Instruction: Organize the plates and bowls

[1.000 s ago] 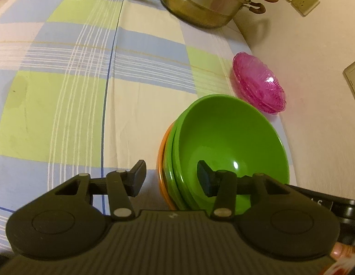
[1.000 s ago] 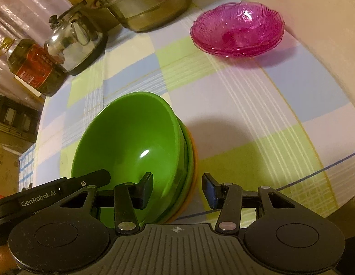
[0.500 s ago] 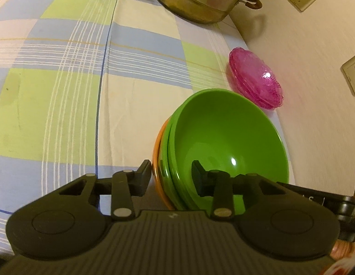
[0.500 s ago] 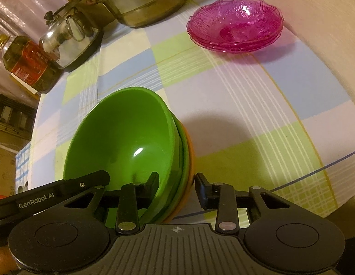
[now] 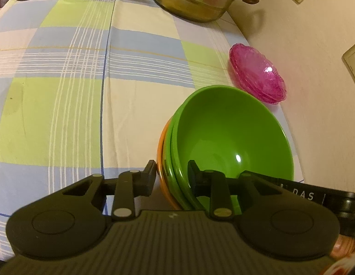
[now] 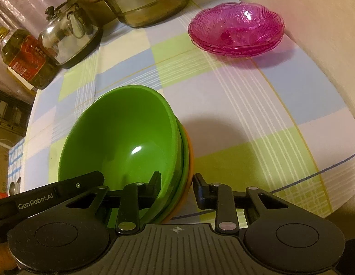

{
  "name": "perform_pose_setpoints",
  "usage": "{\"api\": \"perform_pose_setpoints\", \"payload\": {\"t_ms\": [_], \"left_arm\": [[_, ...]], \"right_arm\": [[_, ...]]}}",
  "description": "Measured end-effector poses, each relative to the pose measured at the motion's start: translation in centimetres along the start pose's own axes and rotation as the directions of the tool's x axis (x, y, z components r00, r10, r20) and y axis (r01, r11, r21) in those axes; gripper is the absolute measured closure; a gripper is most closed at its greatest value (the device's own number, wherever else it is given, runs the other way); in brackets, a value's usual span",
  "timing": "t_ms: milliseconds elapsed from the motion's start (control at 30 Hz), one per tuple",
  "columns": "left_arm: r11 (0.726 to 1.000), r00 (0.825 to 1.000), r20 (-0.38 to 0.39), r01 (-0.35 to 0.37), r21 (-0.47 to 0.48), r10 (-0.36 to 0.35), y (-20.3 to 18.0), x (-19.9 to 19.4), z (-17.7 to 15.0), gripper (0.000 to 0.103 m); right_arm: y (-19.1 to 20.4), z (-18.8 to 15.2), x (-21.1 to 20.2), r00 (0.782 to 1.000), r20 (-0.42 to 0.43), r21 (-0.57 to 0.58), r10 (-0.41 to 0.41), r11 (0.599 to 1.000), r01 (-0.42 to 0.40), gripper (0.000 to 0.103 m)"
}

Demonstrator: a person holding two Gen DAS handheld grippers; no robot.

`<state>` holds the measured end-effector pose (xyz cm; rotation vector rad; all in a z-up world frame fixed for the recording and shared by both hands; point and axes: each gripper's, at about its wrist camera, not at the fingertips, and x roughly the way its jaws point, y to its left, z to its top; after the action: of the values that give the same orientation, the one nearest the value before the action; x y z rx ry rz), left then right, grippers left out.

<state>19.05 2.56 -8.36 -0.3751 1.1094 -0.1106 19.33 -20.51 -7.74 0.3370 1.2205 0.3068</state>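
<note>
Green bowl stack (image 5: 232, 135) upright, mouths up

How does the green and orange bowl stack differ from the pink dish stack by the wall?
The bowl stack is opaque plastic, deep and smooth-walled; the pink dishes are translucent, shallow and ribbed with scalloped rims. The bowl stack sits near the table's front edge with the jaws of both the left gripper and the right gripper closing over its rim; the pink dishes lie farther back, untouched. Both are nested, upright stacks on the checked tablecloth.
</note>
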Motion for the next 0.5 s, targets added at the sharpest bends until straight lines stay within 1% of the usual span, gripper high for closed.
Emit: {"api": "perform_pose_setpoints", "payload": {"t_ms": [500], "left_arm": [[0.999,1.0,0.02,-0.019,0.04,0.018,-1.2,-0.8,0.0,0.077]], "right_arm": [[-0.2,0.0,-0.8,1.0,0.016,0.006,0.002,1.0,-0.002,0.075]]}}
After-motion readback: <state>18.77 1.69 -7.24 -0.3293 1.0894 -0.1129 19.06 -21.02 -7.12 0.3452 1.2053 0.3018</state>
